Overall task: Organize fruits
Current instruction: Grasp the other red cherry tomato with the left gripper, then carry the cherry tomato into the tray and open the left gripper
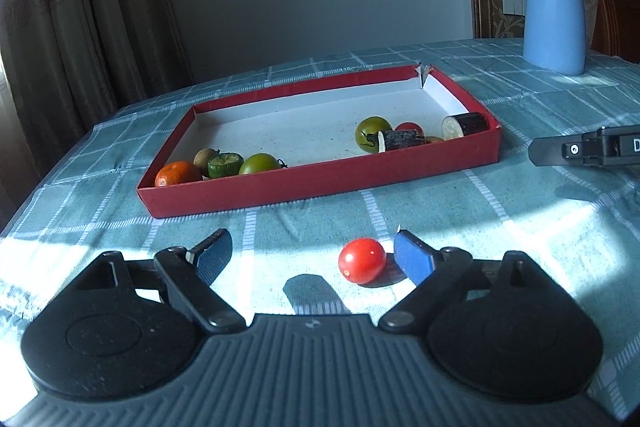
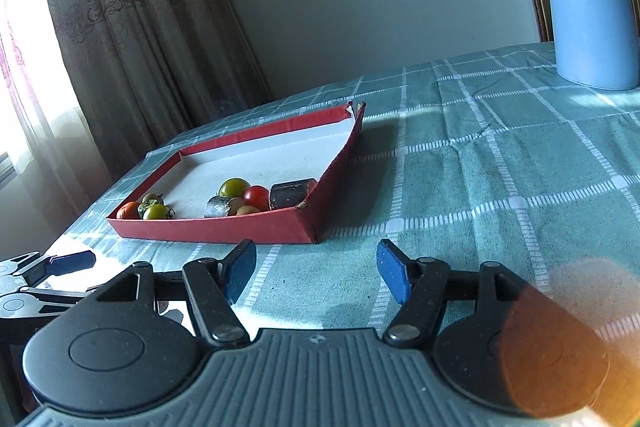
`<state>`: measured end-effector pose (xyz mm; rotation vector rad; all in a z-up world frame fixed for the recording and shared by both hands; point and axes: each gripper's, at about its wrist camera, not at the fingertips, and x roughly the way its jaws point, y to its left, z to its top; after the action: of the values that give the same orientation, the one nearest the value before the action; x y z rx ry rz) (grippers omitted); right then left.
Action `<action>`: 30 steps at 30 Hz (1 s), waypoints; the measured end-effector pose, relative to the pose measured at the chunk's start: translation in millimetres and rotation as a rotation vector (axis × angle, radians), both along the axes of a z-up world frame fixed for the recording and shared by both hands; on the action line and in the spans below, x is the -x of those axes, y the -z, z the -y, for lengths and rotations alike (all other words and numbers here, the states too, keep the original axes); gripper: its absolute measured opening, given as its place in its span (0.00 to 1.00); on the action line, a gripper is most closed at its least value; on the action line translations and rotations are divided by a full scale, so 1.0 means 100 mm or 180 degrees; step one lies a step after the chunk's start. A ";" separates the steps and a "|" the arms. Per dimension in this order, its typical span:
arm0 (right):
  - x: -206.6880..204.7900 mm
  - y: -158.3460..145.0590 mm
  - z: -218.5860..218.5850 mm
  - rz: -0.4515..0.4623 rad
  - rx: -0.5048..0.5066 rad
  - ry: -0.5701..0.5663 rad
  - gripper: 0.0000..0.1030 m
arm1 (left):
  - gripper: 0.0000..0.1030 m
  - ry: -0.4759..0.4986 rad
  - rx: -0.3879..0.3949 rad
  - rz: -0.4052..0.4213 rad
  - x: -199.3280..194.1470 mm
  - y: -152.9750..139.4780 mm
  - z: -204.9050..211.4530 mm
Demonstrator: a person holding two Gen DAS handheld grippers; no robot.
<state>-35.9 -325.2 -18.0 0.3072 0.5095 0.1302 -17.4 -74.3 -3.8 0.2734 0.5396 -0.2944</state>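
**Tomato between parted jaws**

Tomato (image 1: 362, 260), small and red, lies on the checked tablecloth (image 1: 520, 211) between the left gripper's (image 1: 314, 255) spread jaws, just beside one blue pad, unclamped. The right gripper (image 2: 316, 267) also stands apart, empty. Behind, the red tray (image 1: 320, 183) holds the other fruits in two clusters.
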 end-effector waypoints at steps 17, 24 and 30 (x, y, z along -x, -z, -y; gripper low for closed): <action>-0.01 0.00 -0.07 -0.0018 0.0075 -0.0079 0.69 | 0.23 0.0113 0.0015 -0.0124 -0.02 0.06 0.02; -0.02 0.02 -0.34 -0.0112 0.0145 -0.0365 0.69 | 0.23 -0.0131 0.0169 0.0059 -0.11 -0.14 -0.10; -0.04 0.03 -0.52 -0.0145 0.0195 -0.0501 0.70 | 0.23 -0.0395 0.0280 0.0170 -0.44 -0.40 -0.17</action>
<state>-32.3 -273.0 -20.6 0.2104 0.5815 0.2603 26.7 -57.4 36.6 0.1615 0.4873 -0.1895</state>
